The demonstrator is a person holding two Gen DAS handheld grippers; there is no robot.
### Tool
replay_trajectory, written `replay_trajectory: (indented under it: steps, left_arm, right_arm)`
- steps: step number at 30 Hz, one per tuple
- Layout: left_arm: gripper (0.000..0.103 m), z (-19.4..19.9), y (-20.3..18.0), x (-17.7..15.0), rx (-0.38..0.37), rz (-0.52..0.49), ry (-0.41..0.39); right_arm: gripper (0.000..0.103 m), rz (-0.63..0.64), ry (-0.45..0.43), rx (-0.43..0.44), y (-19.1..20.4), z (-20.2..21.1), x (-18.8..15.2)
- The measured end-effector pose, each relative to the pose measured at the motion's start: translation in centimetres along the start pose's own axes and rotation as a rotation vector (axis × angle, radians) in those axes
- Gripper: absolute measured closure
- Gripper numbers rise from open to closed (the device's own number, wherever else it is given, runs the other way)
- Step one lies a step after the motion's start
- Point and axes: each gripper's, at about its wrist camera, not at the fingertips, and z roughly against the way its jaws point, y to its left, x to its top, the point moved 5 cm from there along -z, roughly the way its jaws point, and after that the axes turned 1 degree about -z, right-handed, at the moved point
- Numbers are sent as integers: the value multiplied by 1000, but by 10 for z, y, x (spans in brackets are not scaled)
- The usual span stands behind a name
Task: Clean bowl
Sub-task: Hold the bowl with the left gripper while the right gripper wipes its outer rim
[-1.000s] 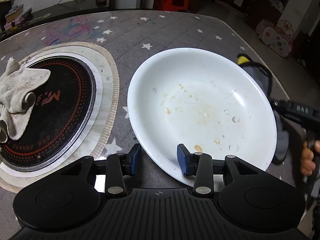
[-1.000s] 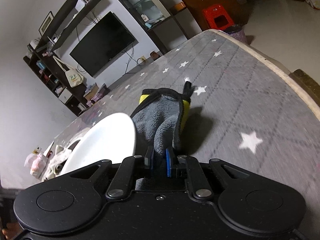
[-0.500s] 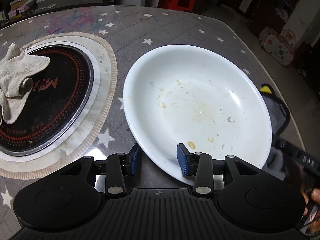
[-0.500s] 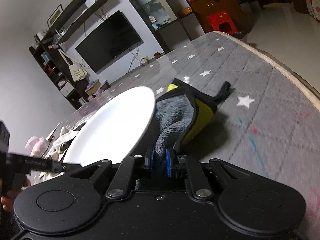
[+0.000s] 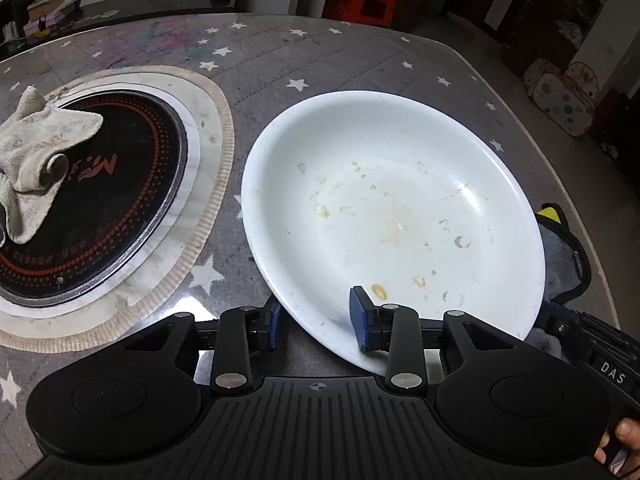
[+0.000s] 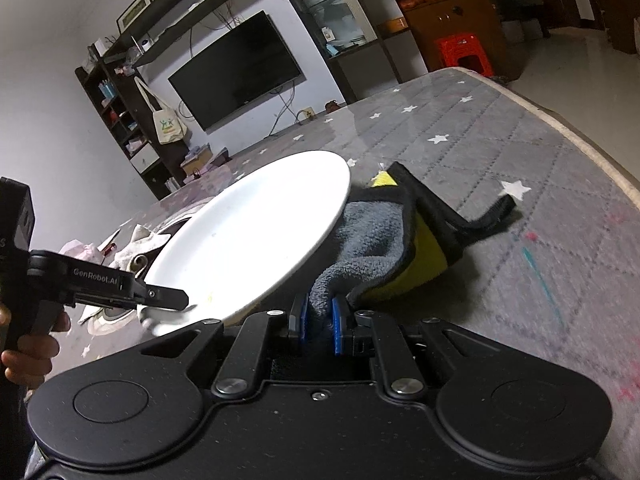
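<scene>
White bowl [image 5: 394,216] on a grey starred table [image 5: 260,60], straight ahead of the left gripper [image 5: 316,318]. Left fingers spread wide, straddling the near rim: one blue pad [image 5: 360,316] over the inside of the bowl, the other [image 5: 274,320] outside it above the table, neither clearly pressing. Dried yellowish specks and smears across the bowl's floor, one spot just ahead of the inner pad. Black round cooktop [image 5: 92,200] off to the outer side of the left fingers, set in a pale ring, with a crumpled beige rag [image 5: 36,164] lying on its far edge.

Right gripper [image 6: 319,322] closed tight on a grey cloth [image 6: 368,244] with black trim and a yellow side; a fold of it pinched between the blue pads [image 6: 338,328]. Cloth bunched directly ahead of the right fingers, on the table, tucked against and partly under the bowl's [image 6: 256,232] edge. Bowl ahead and to the inner side of those fingers, rim tilted in this view. Left gripper [image 6: 176,300] visible across the bowl at its near rim, held by a hand [image 6: 30,356]. Beyond the fingers, a dark TV [image 6: 236,68] on the wall and a red stool [image 6: 464,52] on the floor.
</scene>
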Motion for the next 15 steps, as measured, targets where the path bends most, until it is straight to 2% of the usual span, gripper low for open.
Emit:
replay_trajectory:
  steps: [9, 15]
  left_arm:
    - [71, -3, 5, 12, 44, 7, -31]
    - [69, -17, 15, 34, 55, 28, -38]
  right_arm:
    - [89, 42, 16, -13, 6, -20, 9]
    - [89, 81, 34, -29, 12, -46, 26]
